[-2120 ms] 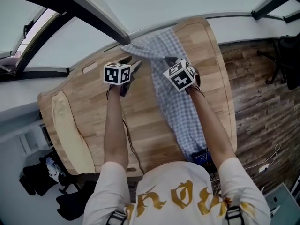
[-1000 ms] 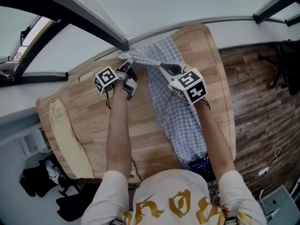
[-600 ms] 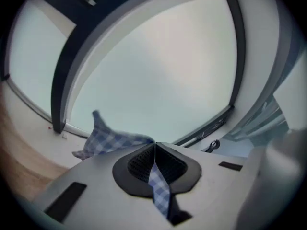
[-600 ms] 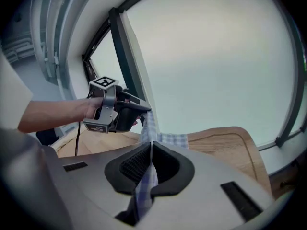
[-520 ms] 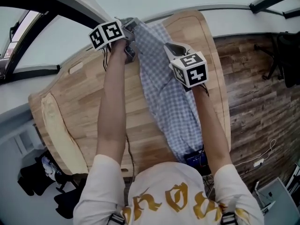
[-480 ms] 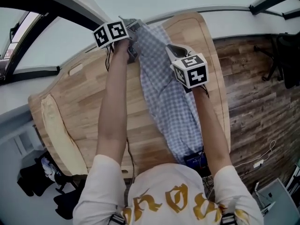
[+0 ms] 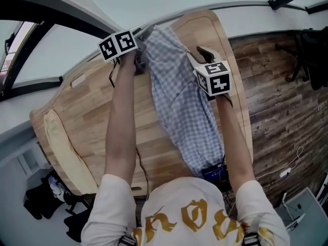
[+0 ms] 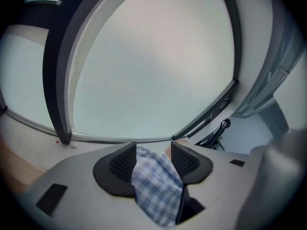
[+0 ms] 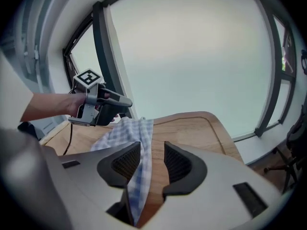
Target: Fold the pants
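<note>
Wooden table (image 7: 87, 117) beneath frosted windows, bearing checked pants (image 7: 179, 106) laid lengthwise, far end at the table's far edge. Left gripper (image 8: 153, 157), right gripper (image 9: 152, 161): jaws opening, cloth loose between each pair. Risk: cloth catching on a pad, dragging the pants askew.

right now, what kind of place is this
Probably an office or workroom: a wooden table beside big dark-framed windows, plank floor with an office chair.

Head cam: steep top-down over table (image 7: 82, 117). Gripper cams: close, low, fwd along own jaws, twd windows (image 8: 144, 66). All 3 share pants (image 7: 179, 101).
</note>
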The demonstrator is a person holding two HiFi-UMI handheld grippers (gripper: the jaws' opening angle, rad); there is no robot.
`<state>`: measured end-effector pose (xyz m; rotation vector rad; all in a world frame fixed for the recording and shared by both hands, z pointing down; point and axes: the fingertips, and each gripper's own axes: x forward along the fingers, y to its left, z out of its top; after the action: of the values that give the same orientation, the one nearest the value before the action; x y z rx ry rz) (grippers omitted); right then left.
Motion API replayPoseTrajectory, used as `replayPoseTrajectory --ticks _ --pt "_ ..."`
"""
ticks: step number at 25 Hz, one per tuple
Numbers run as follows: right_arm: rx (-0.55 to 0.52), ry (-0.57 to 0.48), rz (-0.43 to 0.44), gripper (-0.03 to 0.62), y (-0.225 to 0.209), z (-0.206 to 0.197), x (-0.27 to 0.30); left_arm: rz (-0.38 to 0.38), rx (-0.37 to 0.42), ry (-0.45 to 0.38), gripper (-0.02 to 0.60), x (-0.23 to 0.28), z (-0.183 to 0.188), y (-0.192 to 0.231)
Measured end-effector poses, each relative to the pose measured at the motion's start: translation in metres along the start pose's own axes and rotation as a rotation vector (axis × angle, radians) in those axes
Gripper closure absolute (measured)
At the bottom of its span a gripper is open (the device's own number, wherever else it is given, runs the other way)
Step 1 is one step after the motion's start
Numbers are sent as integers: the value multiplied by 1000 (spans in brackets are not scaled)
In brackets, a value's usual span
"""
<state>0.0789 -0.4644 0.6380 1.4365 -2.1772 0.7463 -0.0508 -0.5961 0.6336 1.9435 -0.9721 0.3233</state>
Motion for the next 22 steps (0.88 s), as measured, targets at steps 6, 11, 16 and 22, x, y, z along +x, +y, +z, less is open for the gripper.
replayPoseTrajectory --ticks 6,11,16,22 --pt "32 -39 2 428 19 -11 -62 -36 67 22 350 -62 -54 -22" --pt "38 -22 -10 428 46 -41 -117 -59 65 96 351 -101 -122 -35" --pt "32 -84 -76 427 66 -39 -186 -10 182 64 351 -158 -146 -62" --pt "29 -186 -159 425 94 -27 -278 20 364 -19 351 -234 -169 -106"
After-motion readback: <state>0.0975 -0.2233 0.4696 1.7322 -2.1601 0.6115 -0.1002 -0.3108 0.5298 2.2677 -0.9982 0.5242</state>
